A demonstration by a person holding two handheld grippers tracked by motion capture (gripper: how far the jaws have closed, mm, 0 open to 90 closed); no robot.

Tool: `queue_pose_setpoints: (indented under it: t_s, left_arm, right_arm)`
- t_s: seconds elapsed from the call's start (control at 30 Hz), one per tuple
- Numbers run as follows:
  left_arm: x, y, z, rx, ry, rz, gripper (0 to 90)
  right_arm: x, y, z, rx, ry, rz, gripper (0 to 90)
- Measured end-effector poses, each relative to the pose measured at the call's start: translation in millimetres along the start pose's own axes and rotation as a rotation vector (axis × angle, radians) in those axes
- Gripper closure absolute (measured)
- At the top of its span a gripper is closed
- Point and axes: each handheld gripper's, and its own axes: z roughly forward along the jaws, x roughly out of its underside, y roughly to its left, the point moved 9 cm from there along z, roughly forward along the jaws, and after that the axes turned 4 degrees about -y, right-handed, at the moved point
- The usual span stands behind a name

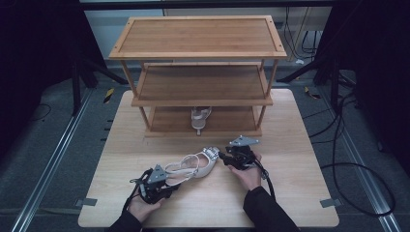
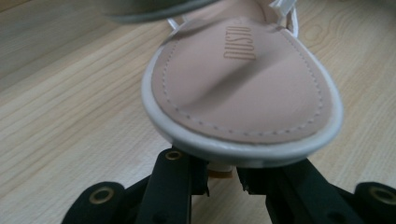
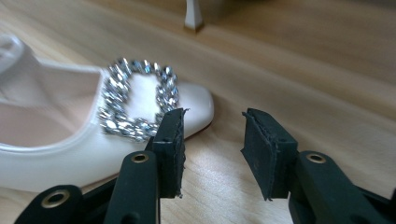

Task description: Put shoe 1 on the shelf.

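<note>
A white slingback shoe [image 1: 193, 166] with a rhinestone buckle [image 3: 137, 100] lies across the near middle of the table, toe pointing right. My left gripper [image 1: 170, 182] is shut on its heel end. In the left gripper view the pink insole [image 2: 243, 84] arches over the jaws, which pinch the heel under it at my left gripper [image 2: 222, 172]. My right gripper [image 1: 223, 157] sits just right of the toe. Its jaws stand open at my right gripper [image 3: 212, 140] with bare wood between them, and the toe [image 3: 198, 109] is beside the left jaw.
A three-tier bamboo shoe rack [image 1: 198, 53] stands at the back of the wooden table [image 1: 290, 193]. A matching white shoe [image 1: 199, 118] sits on its bottom shelf, heel toward me. Cables and dark stands lie on the floor to both sides.
</note>
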Motion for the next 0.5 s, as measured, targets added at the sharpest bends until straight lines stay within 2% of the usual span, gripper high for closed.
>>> queue_pose_setpoints:
  t_s: [0.13, 0.17, 0.23, 0.37, 0.43, 0.5]
  left_arm:
    - [1.6, -6.7, 2.2, 0.013, 0.010, 0.018, 72.4]
    - [1.8, -9.2, 3.2, 0.018, 0.012, 0.024, 72.4]
    - [1.0, -17.5, 4.9, 0.029, 0.011, 0.034, 71.7]
    - [-2.2, -27.5, 8.9, 0.050, -0.001, 0.029, 70.7]
    - [-3.3, -36.0, 13.4, 0.049, 0.001, 0.043, 70.0]
    - [-2.0, -37.1, 13.4, 0.041, 0.007, 0.031, 64.2]
  right_arm:
    - [-7.5, 3.0, -20.3, -0.018, -0.043, 0.004, 55.1]
    - [-7.5, 3.0, -20.3, -0.018, -0.043, 0.004, 55.1]
    - [-5.7, 5.5, -33.9, -0.033, -0.047, 0.001, 54.1]
    - [3.6, 5.0, -52.0, -0.036, -0.049, 0.005, 53.5]
    - [9.8, 4.2, -58.5, -0.036, -0.044, 0.011, 53.4]
    - [15.0, 4.1, -62.2, -0.033, -0.037, 0.014, 52.7]
